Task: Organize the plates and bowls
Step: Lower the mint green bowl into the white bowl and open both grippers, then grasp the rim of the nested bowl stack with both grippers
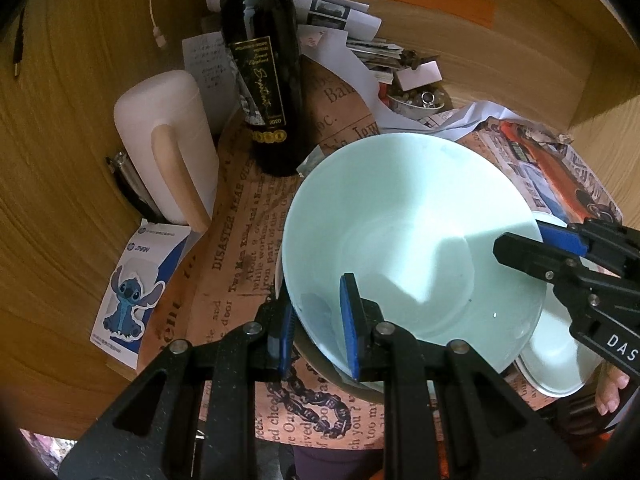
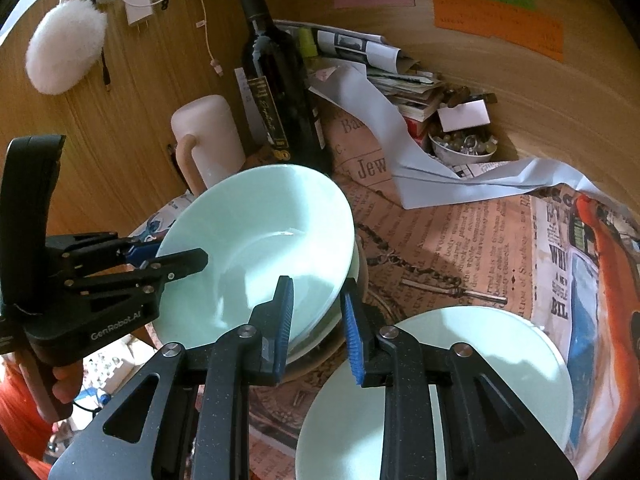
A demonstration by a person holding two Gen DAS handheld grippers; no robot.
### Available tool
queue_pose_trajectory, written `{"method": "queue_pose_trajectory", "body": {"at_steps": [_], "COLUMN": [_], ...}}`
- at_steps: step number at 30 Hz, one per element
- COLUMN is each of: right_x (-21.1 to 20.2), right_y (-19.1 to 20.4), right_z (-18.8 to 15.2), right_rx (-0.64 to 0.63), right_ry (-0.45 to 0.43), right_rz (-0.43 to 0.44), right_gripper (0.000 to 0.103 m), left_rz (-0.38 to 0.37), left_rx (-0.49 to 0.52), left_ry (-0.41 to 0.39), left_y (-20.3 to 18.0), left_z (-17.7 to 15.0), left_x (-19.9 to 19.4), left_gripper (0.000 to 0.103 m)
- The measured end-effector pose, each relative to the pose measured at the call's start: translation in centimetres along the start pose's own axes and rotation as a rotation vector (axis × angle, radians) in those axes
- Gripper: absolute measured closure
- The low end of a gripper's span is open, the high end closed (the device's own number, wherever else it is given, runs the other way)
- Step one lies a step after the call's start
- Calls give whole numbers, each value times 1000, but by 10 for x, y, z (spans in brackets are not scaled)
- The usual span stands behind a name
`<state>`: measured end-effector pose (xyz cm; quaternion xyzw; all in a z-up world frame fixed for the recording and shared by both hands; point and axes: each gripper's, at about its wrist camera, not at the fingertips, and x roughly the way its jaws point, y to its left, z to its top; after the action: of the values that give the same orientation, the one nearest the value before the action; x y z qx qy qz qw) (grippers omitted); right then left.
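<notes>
A pale green bowl (image 1: 416,236) sits tilted on top of other dishes on the newspaper-covered table; it also shows in the right wrist view (image 2: 256,232). My left gripper (image 1: 320,320) straddles its near rim, one pad inside and one outside, jaws close on the rim. My right gripper (image 2: 318,320) straddles the opposite rim with a wider gap, and shows from the left wrist view (image 1: 536,248). A pale green plate (image 2: 480,364) lies flat under my right gripper, also in the left wrist view (image 1: 560,364).
A dark wine bottle (image 1: 260,72) and a white pitcher (image 1: 168,140) stand behind the bowl. A small bowl of trinkets (image 2: 460,148), stacked papers (image 2: 400,80) and a white paper strip (image 2: 440,176) lie at the back. Wooden walls enclose the table.
</notes>
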<state>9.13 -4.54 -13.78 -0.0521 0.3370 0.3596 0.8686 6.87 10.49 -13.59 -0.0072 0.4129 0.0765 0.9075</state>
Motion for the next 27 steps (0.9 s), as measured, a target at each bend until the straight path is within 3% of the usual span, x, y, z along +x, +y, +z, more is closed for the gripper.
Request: {"method": "queue_pose_trajectory", "body": {"at_steps": [8, 14, 16, 18, 20, 23, 25, 27], "right_x": [6, 7, 4, 0, -6, -11, -12, -11], "right_y": [3, 0, 1, 2, 4, 3, 0, -4], "right_z": [0, 0, 1, 3, 5, 7, 8, 7], "right_rx": [-38, -49, -53, -61, -68, -70, -64, -54], "right_ry": [0, 3, -7, -25, -47, -59, -56, -50], "right_rz": [-54, -41, -39, -39, -47, -49, -45, -51], "right_gripper": [77, 72, 69, 61, 50, 46, 40, 36], "left_rz": [5, -5, -3, 20, 31, 20, 10, 0], "left_rx": [2, -2, 7, 17, 32, 32, 7, -19], "left_ry": [-1, 5, -9, -57, -99, -110, -106, -101], "left_y": [1, 2, 1, -1, -2, 0, 6, 12], "left_z": [3, 5, 5, 4, 4, 6, 6, 6], "left_x": [2, 2, 0, -7, -16, -22, -22, -21], "left_gripper": [82, 77, 56, 43, 43, 40, 30, 29]}}
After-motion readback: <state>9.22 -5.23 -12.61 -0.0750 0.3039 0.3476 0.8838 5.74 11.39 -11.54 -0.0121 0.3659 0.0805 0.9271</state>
